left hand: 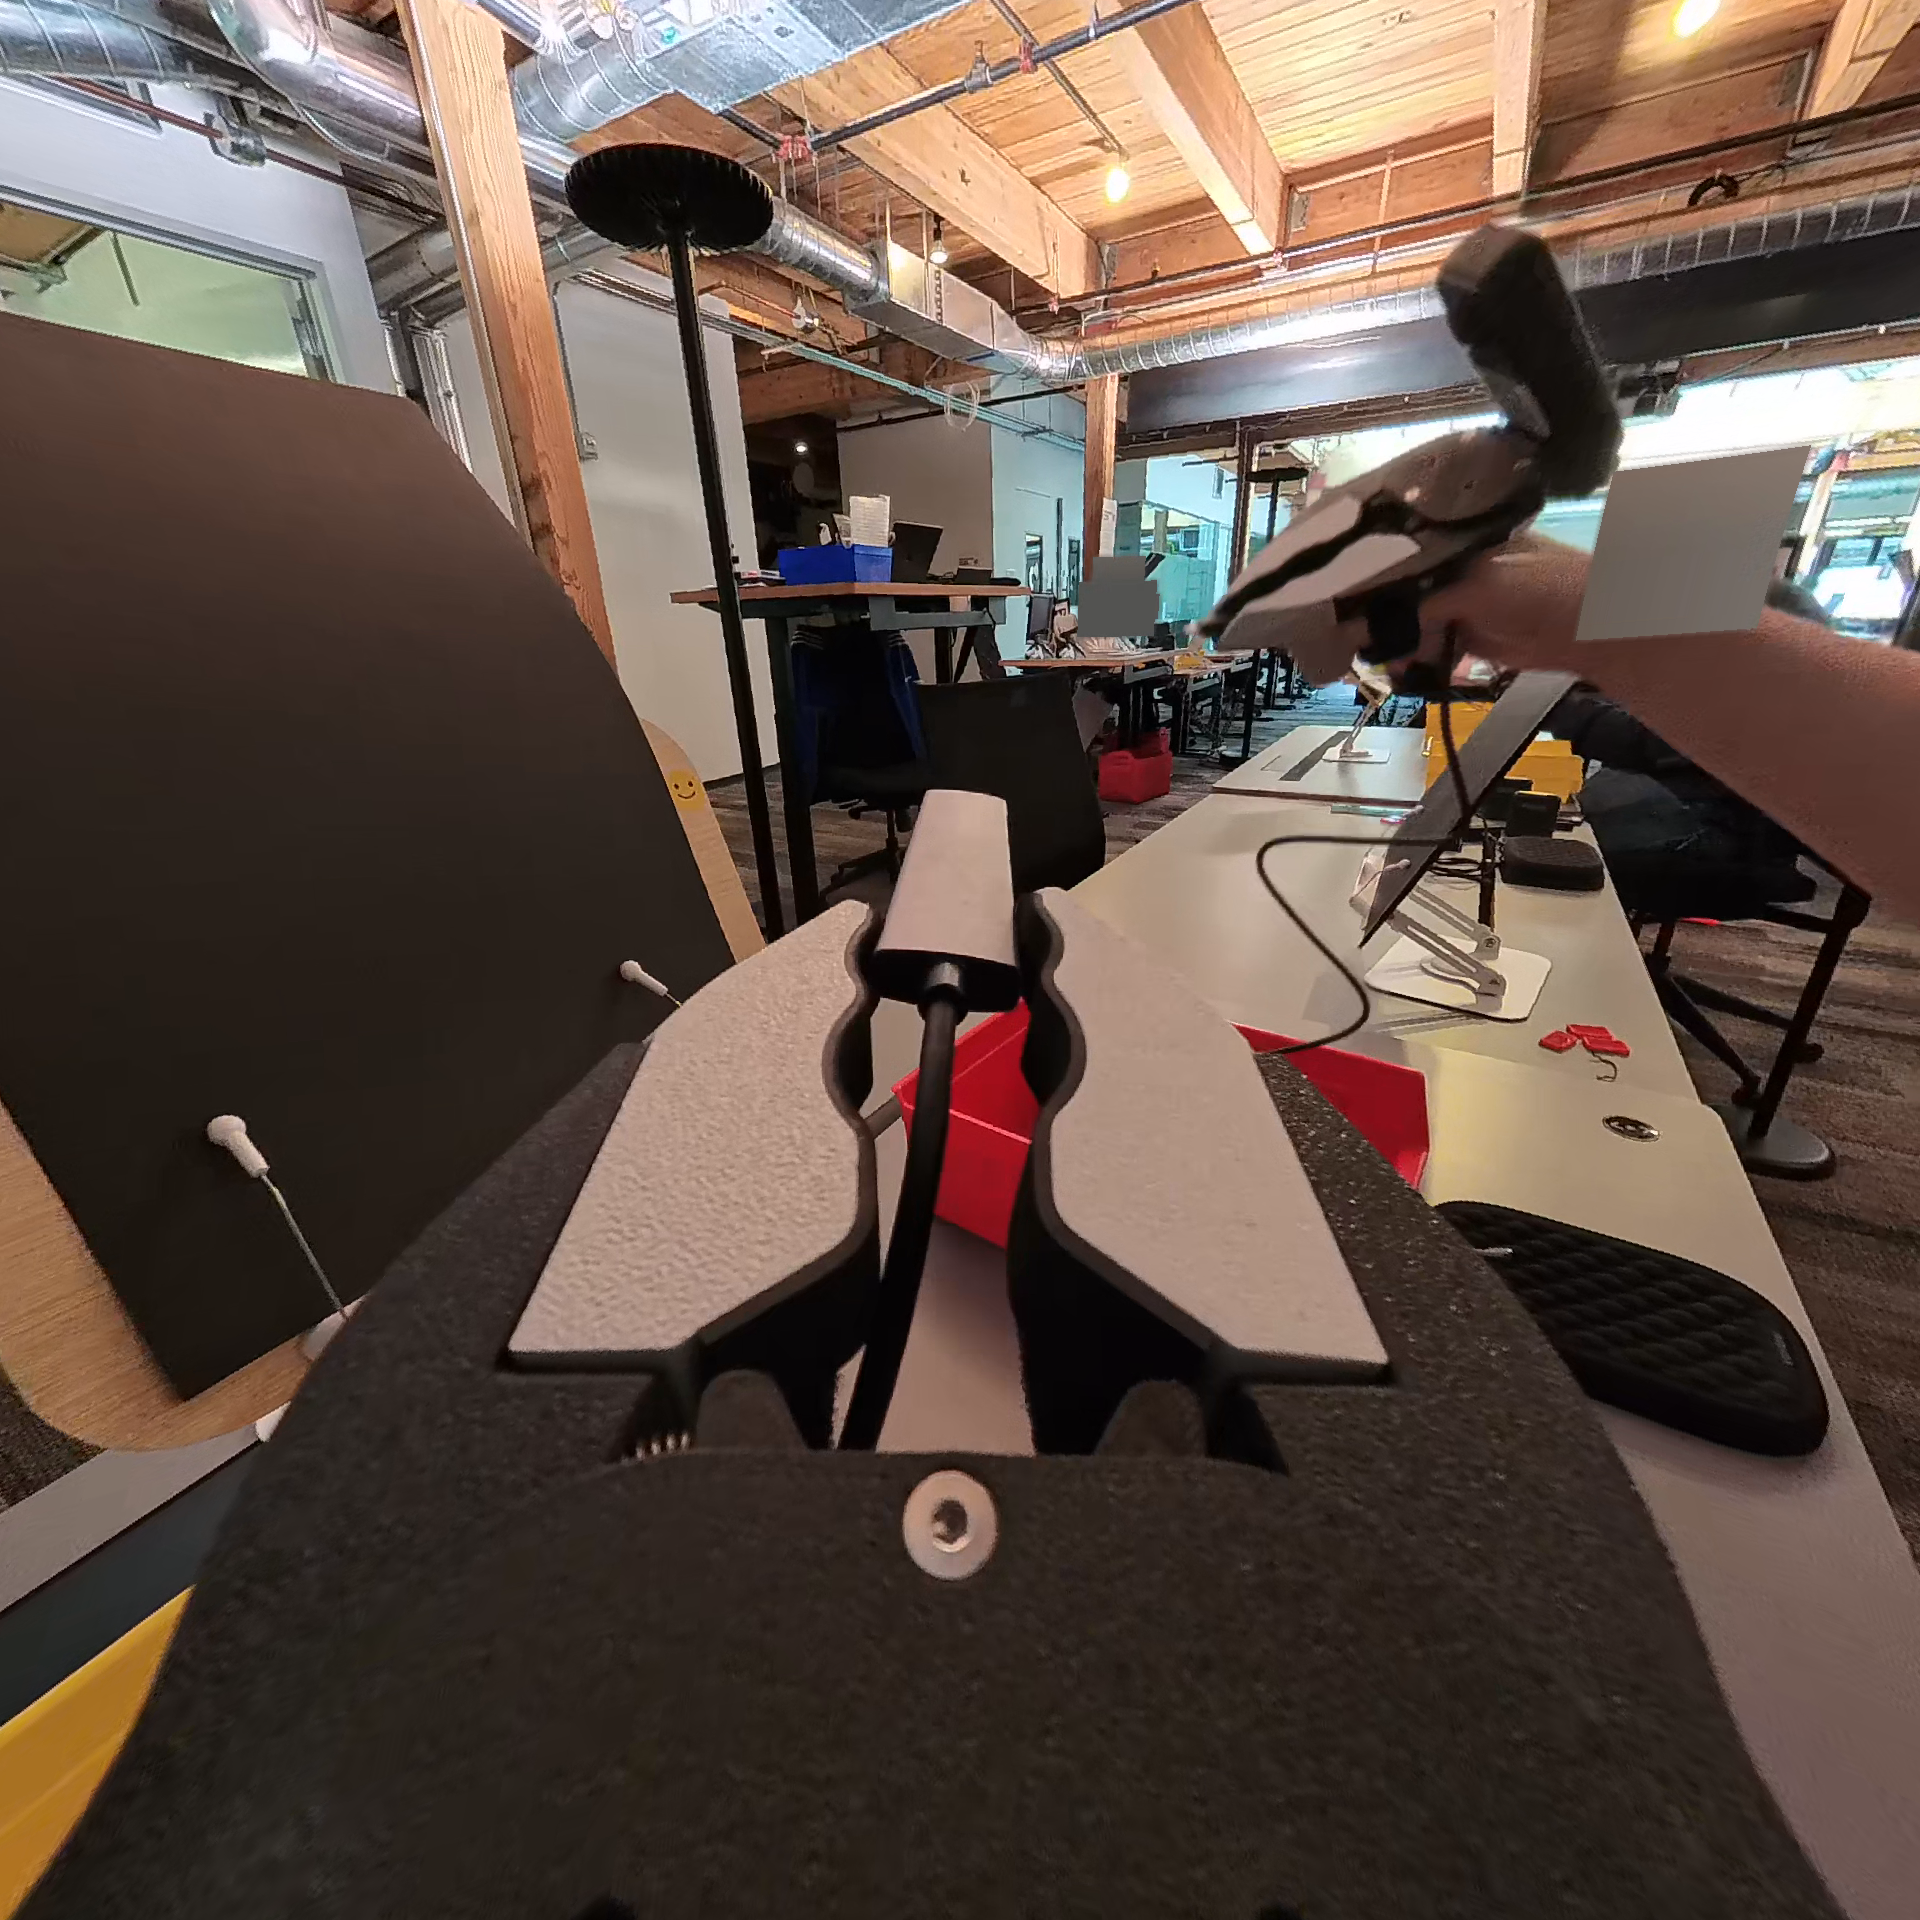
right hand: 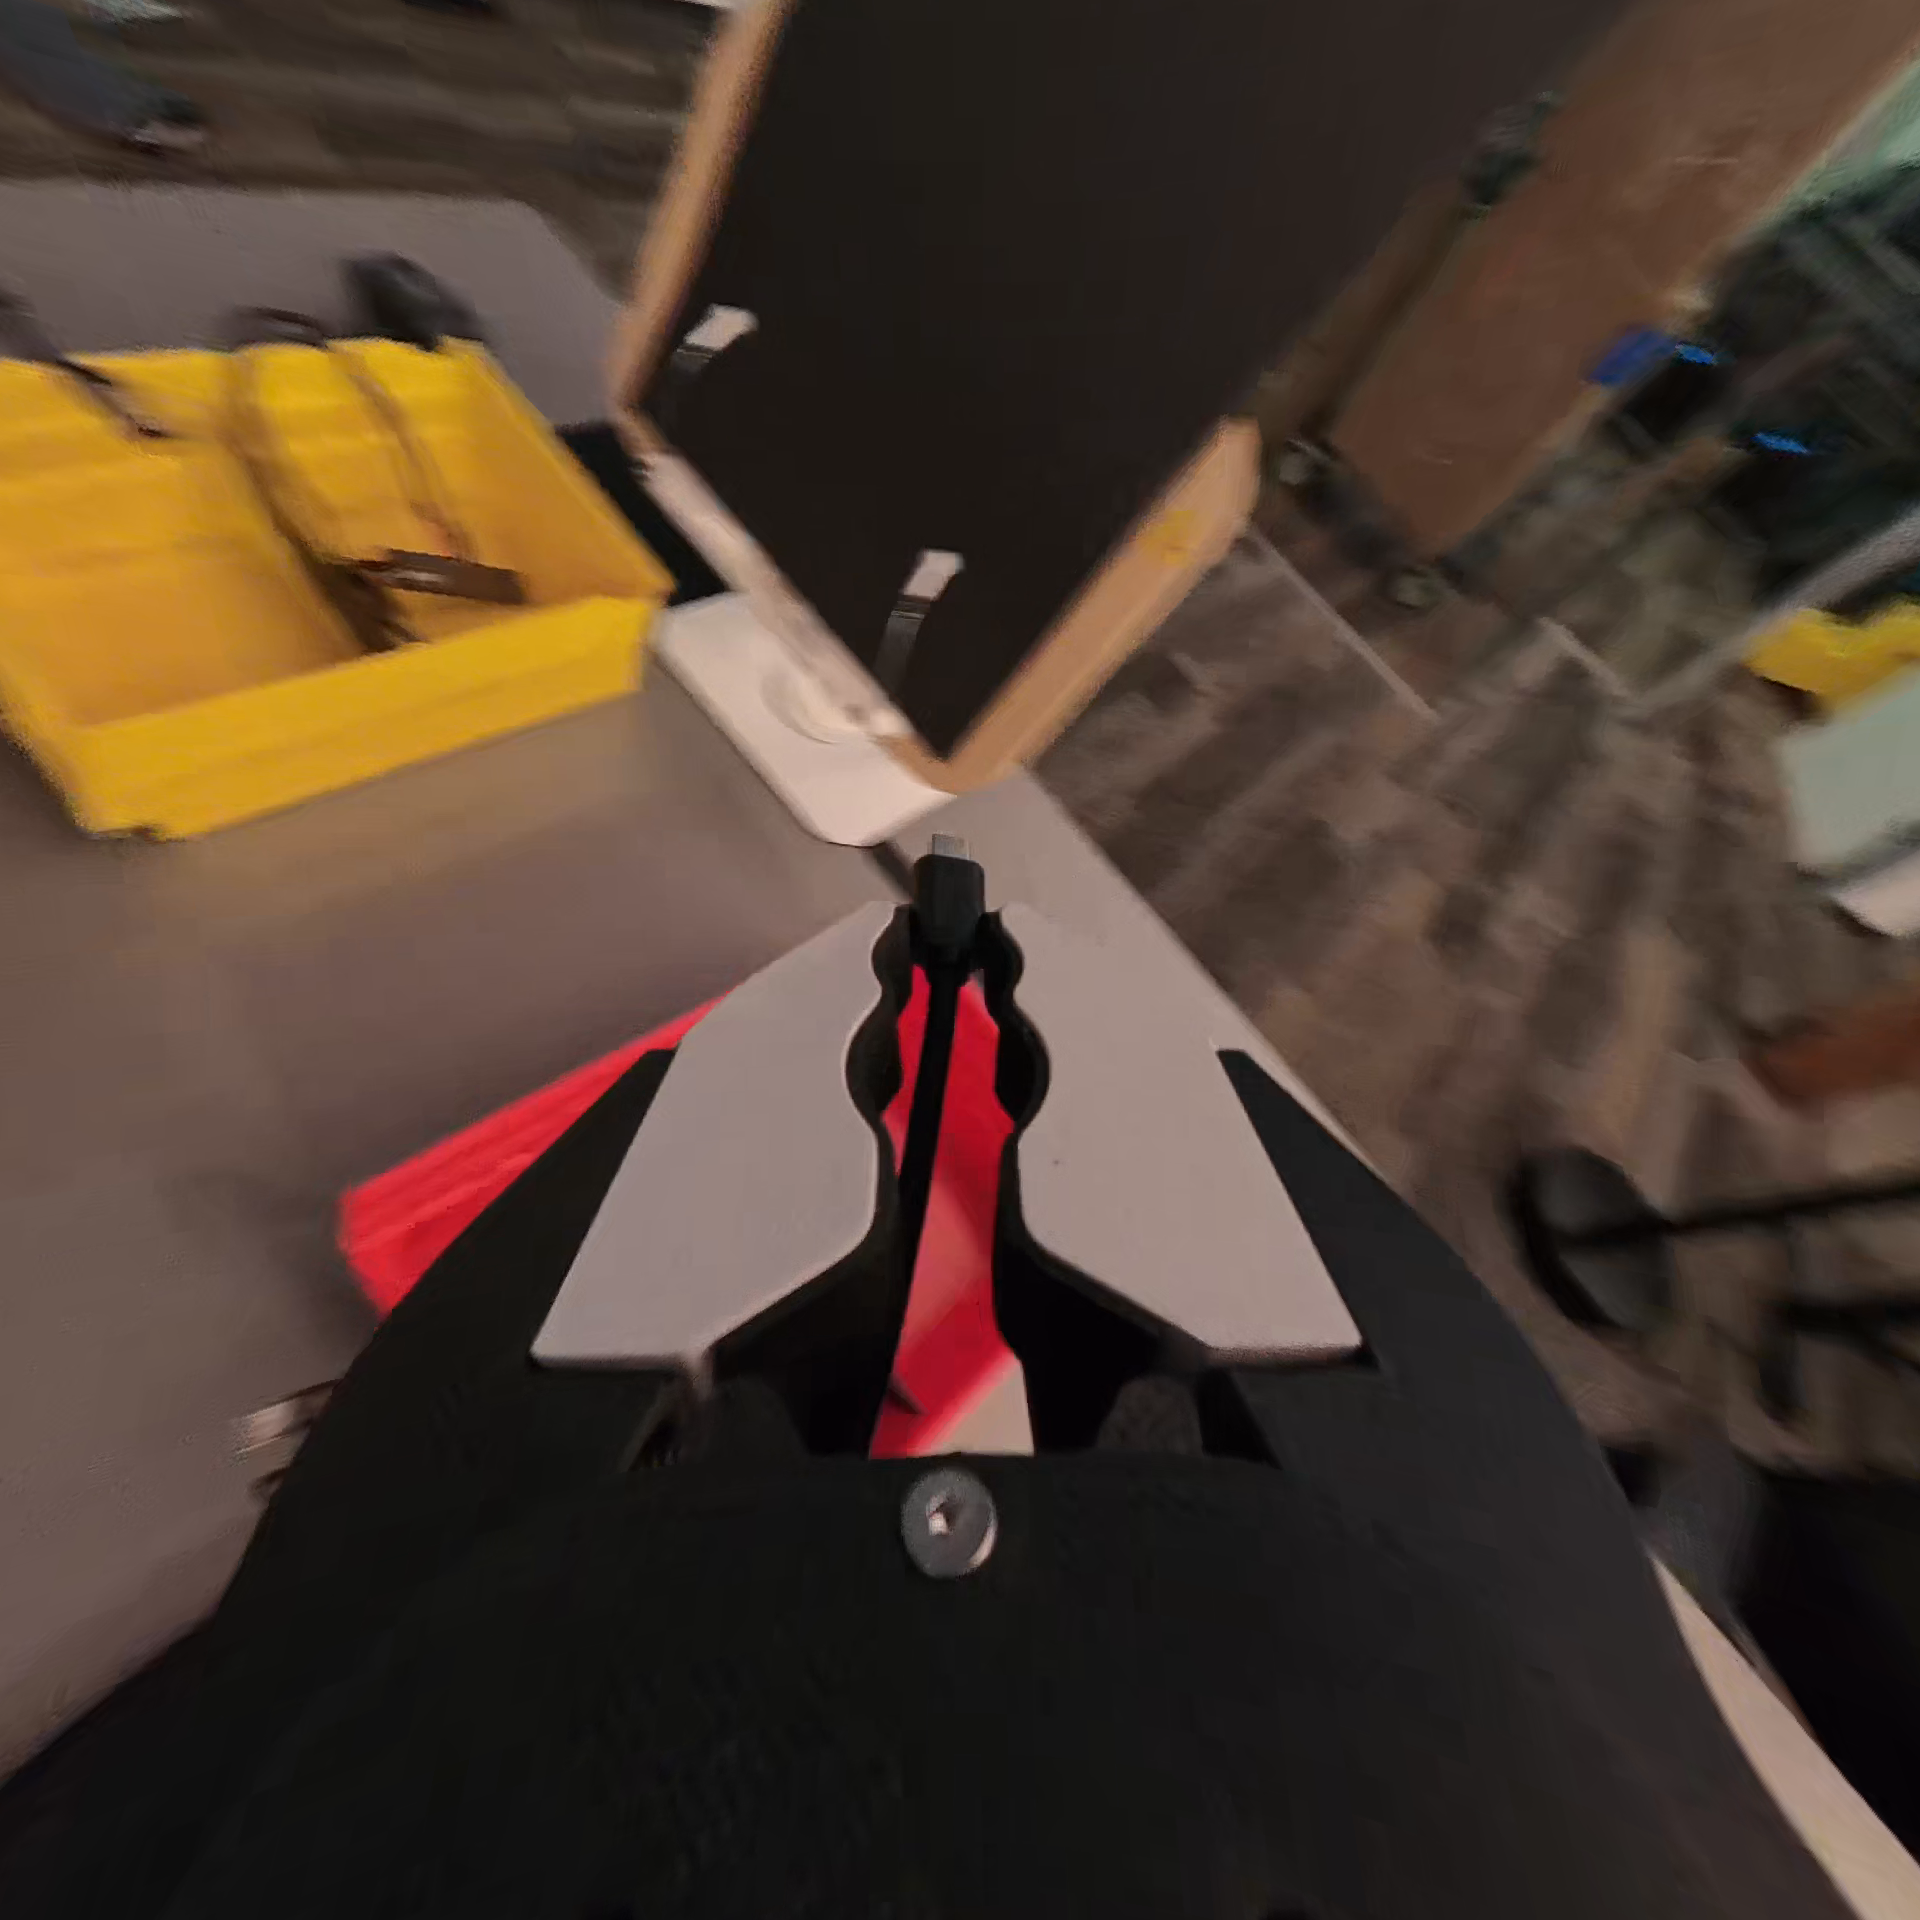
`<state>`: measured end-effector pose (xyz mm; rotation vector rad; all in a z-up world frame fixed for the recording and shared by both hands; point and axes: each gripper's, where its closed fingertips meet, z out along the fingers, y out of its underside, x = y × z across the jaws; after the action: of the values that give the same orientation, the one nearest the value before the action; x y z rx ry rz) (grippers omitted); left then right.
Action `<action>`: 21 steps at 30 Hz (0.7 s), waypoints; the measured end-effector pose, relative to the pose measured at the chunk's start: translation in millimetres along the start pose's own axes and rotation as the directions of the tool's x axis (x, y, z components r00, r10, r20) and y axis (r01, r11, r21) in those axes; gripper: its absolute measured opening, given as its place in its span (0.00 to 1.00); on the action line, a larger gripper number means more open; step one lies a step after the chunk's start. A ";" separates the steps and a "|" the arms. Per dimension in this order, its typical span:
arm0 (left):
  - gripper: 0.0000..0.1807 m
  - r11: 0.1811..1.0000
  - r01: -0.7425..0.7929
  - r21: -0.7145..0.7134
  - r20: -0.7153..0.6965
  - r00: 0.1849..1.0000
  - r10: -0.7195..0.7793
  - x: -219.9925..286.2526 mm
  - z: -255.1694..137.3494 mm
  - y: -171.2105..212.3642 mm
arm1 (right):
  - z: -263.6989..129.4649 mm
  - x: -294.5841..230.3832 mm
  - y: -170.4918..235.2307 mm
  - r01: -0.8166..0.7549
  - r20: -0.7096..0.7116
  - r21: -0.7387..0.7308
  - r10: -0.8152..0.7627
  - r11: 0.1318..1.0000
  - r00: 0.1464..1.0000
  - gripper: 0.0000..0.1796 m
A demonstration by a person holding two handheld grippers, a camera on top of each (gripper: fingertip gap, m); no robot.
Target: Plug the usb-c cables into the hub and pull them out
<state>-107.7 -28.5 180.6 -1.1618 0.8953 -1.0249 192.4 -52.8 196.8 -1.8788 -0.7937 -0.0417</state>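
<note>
gripping the grey hub between both fingers, left tool clenched on its near end, hub pointing forward and raised above the table. black hub lead running back from the hub's near end between the fingers toward the camera. red tray lying on the table directly below the fingers. black wrist rest sitting to the right of the tray on the table. dark panel with a wooden edge standing to the left, two white-tipped pins on its face. right tool visible up and to the right, blurred, well apart from the hub, a thin black cable hanging from it in a loop down to the table.

clamped in the right tool, the black usb-c cable, its plug poking out past the fingertips with the metal tip free in the air. red tray below the tool, yellow bin on the table to the left, everything around heavily blurred.
</note>
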 end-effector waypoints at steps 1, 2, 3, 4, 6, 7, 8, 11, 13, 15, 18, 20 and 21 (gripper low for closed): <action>0.13 1.000 0.000 0.002 -0.002 1.000 0.000 0.4 -0.6 -0.7 | 9.3 -23.7 2.6 0.003 0.109 0.019 -0.005 1.000 0.994 0.08; 0.13 1.000 -0.001 0.004 -0.003 1.000 0.001 0.9 -1.3 -1.6 | 16.6 -46.3 6.7 0.015 0.202 0.034 -0.022 0.999 0.979 0.08; 0.13 1.000 -0.003 0.007 -0.003 1.000 0.003 1.3 -1.9 -2.5 | 22.6 -65.2 12.4 0.030 0.272 0.043 -0.041 0.999 0.961 0.08; 0.13 1.000 -0.005 0.008 -0.002 1.000 0.005 1.3 -2.7 -3.2 | 28.4 -78.9 19.0 0.031 0.317 0.042 -0.043 0.999 0.948 0.08; 0.13 1.000 -0.005 0.012 -0.001 1.000 0.005 0.9 -3.6 -4.3 | 37.2 -99.3 27.3 -0.002 0.386 0.050 -0.017 0.999 0.922 0.08; 0.13 1.000 -0.003 0.013 -0.002 1.000 0.003 0.7 -3.9 -4.7 | 38.2 -109.0 24.6 -0.040 0.424 0.076 0.004 0.996 0.906 0.08; 0.13 1.000 -0.001 0.014 -0.003 1.000 0.001 0.5 -3.9 -4.7 | 36.8 -119.5 17.9 -0.085 0.470 0.110 0.024 0.990 0.882 0.08; 0.13 1.000 0.002 0.011 -0.004 1.000 -0.002 -0.1 -3.1 -3.6 | 30.7 -149.4 -2.0 -0.137 0.578 0.180 0.008 0.974 0.816 0.08; 0.13 1.000 0.001 0.006 -0.005 1.000 -0.001 0.6 -1.9 -2.2 | 25.5 -166.9 -14.8 -0.155 0.637 0.217 -0.020 0.964 0.771 0.08; 0.13 1.000 -0.003 0.000 -0.009 1.000 0.003 2.1 -0.8 -1.1 | 16.9 -179.0 -29.5 -0.203 0.693 0.271 -0.044 0.941 0.720 0.08; 0.13 1.000 -0.009 -0.008 -0.015 1.000 0.008 4.9 0.4 -0.1 | 6.4 -170.5 -47.1 -0.334 0.716 0.384 -0.050 0.861 0.696 0.08; 0.13 1.000 -0.011 -0.010 -0.018 1.000 0.011 6.4 0.6 -0.1 | 26.7 -143.0 -31.5 -0.365 0.628 0.376 0.055 0.851 0.776 0.08; 0.13 1.000 -0.012 -0.009 -0.021 1.000 0.012 7.3 0.5 -0.5 | 40.9 -129.0 -14.6 -0.354 0.562 0.345 0.111 0.869 0.820 0.08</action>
<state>-105.1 -35.3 181.0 -1.1539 0.9229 -1.0259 70.8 -80.1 141.8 -1.5421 -0.8344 0.7911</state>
